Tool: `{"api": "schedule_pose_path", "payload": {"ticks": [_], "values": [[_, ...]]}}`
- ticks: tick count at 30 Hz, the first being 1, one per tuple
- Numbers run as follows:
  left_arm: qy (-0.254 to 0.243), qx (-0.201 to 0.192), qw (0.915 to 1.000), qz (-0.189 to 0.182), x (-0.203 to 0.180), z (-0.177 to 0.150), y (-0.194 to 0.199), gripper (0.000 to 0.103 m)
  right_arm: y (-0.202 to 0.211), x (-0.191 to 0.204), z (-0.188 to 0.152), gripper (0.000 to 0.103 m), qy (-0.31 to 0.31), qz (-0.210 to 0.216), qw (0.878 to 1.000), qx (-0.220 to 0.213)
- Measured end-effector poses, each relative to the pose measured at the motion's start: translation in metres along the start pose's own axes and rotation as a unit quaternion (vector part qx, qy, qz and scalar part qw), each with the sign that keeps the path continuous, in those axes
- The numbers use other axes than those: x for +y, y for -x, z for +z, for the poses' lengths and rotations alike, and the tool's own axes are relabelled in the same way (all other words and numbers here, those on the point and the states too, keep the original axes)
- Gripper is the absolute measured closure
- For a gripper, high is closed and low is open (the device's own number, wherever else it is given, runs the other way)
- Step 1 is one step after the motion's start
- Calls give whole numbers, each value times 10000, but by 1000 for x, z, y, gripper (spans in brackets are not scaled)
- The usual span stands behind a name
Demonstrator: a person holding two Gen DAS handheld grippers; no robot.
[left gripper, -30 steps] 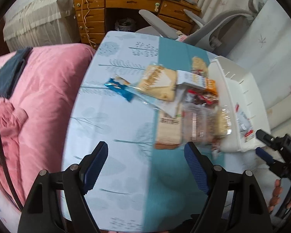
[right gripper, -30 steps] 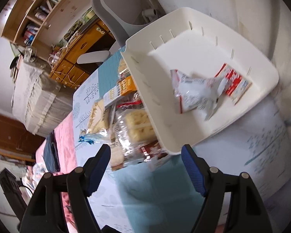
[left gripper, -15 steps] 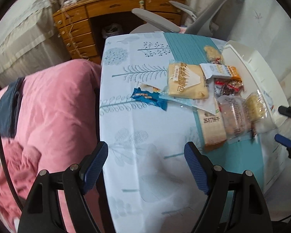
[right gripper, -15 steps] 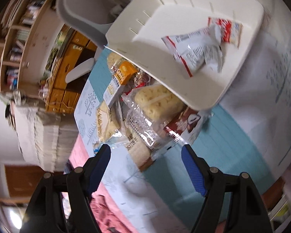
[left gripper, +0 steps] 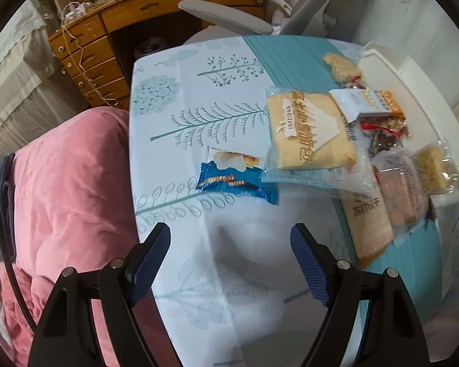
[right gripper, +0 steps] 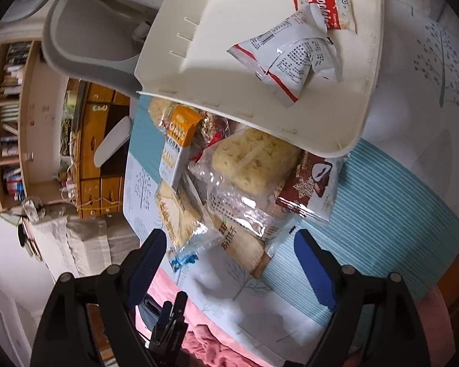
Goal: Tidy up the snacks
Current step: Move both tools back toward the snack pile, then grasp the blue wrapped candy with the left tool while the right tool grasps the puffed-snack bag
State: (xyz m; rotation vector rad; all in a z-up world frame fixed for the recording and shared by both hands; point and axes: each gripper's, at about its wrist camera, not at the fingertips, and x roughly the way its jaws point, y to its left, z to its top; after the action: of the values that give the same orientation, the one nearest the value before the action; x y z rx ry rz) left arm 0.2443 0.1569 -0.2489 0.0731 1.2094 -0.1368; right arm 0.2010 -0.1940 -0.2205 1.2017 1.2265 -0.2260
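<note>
The left gripper (left gripper: 230, 250) hangs with jaws apart and empty over the tablecloth (left gripper: 174, 98), near a blue snack packet (left gripper: 232, 180). The right gripper (right gripper: 229, 253), jaws just widened, nothing between them, faces the snack pile (right gripper: 244, 183) beside the white tray (right gripper: 205, 70)

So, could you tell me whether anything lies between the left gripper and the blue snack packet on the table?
Nothing visible does. The left gripper is open above bare tablecloth, and the blue snack packet lies just ahead, its near edge uncovered; only its far corner touches the clear-wrapped cake.
</note>
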Motion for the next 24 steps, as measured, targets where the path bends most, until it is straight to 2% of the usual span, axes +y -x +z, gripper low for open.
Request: {"api": "schedule_pose_path", "payload": {"ticks": [14,24], "values": [[-99,449,9988,141,7,28,-63,23,-29,-11,24,17,-887,-124,9957,-219],[6,424,9991,11,14,41,-78,22,-40,-6,37,17,-965,-365,9936,-466]]}}
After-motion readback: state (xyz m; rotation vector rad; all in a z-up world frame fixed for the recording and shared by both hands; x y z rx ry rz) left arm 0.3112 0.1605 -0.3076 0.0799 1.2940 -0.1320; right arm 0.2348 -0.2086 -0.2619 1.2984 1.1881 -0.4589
